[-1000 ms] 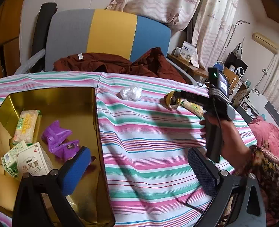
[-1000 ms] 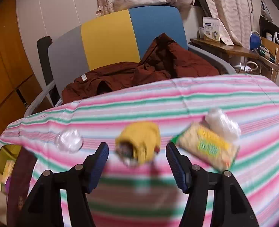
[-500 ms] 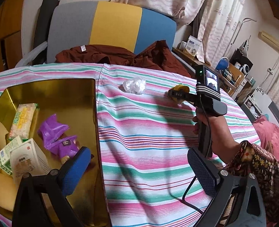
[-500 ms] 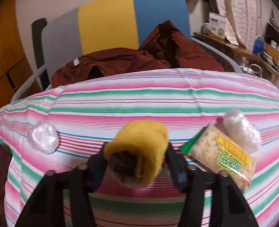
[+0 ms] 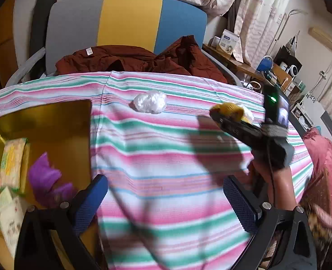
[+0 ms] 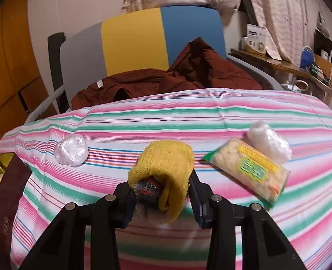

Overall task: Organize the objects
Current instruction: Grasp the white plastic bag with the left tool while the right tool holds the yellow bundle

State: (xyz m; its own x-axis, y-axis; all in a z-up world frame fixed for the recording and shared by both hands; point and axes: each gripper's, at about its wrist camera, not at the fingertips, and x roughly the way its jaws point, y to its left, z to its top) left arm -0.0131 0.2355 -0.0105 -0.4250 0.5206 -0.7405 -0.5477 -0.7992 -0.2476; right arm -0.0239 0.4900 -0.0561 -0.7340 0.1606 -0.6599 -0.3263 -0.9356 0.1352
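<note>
A rolled yellow knitted cloth (image 6: 166, 164) with a dark striped core lies on the striped tablecloth, between the pads of my right gripper (image 6: 161, 189). Its jaws are closing and both pads press the roll's sides. In the left wrist view the right gripper (image 5: 224, 117) shows at the far right with the yellow cloth (image 5: 229, 109) at its tip and a hand (image 5: 278, 186) on its grip. My left gripper (image 5: 163, 181) hovers open over the cloth just right of the gold tray (image 5: 53, 117), with nothing between its fingers.
The tray holds a purple toy (image 5: 46, 177), a snack packet (image 5: 10, 164) and a small box (image 5: 6, 211). A crumpled white plastic ball (image 6: 71, 149), a yellow snack packet (image 6: 249, 168) and a white wrapped bundle (image 6: 269, 141) lie on the table. Behind stands a chair with a brown garment (image 6: 166, 83).
My right gripper went from open around the yellow roll to closed on its sides. My left gripper shifted right, so the tray sits farther left in its view.
</note>
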